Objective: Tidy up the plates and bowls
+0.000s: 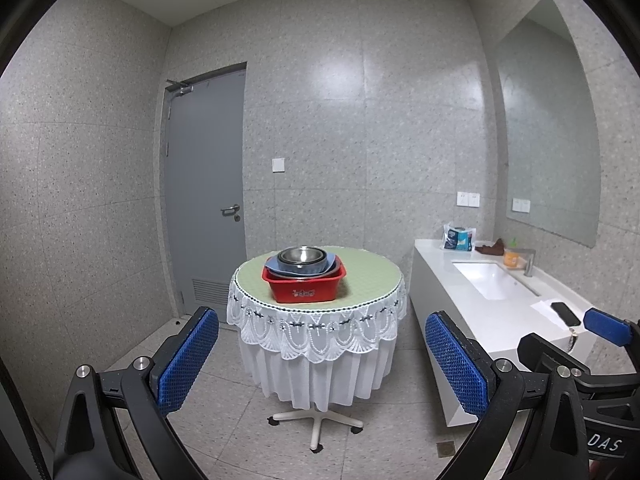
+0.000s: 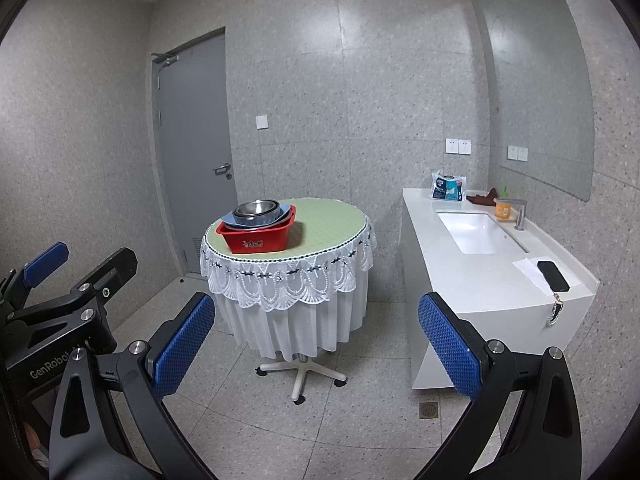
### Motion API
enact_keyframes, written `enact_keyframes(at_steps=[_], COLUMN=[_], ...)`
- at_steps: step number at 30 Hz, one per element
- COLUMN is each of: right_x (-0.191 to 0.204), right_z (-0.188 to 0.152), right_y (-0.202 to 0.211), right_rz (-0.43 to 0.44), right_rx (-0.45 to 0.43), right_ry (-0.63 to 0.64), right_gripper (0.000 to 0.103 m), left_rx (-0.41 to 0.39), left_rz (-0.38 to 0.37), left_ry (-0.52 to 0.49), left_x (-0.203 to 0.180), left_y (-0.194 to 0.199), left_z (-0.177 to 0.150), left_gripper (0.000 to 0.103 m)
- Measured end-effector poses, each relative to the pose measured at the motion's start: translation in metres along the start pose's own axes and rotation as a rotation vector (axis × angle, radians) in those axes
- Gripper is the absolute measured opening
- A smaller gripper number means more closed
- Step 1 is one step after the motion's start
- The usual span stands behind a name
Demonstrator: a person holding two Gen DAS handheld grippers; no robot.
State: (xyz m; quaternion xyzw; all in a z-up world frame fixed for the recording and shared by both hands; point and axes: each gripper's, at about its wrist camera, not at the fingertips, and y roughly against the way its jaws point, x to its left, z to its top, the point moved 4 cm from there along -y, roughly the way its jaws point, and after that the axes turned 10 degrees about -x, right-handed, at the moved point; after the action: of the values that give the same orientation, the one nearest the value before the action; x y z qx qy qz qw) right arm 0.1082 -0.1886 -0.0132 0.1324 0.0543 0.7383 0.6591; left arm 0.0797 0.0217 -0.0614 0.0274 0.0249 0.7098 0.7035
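Well beyond both open claws (image 1: 320,364) (image 2: 316,348), stacked bowls (image 1: 302,258).

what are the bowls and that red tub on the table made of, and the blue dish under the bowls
Nested bowls: most likely stainless steel, since they show a grey metallic sheen and bright reflections inside. Red tub: looks like glossy moulded plastic, with a uniform colour, rounded rim and a printed mark on its side. Blue dish: matte pale blue, probably plastic or melamine, though ceramic cannot be ruled out from this far.
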Motion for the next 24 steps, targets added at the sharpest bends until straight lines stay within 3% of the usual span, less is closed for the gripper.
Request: enact_keyframes(at_steps=[24], right_x=[0.000], right_z=[-0.003], right_y=[-0.032], right_rz=[0.022], right_rx=[0.048], right_ry=[-0.004], right_gripper=[0.103], left_rx=[0.035], left_rz=[0.028], left_ry=[-0.009], left_x=[-0.014], left_y=[-0.027], left_z=[-0.001], left_gripper=[0.102])
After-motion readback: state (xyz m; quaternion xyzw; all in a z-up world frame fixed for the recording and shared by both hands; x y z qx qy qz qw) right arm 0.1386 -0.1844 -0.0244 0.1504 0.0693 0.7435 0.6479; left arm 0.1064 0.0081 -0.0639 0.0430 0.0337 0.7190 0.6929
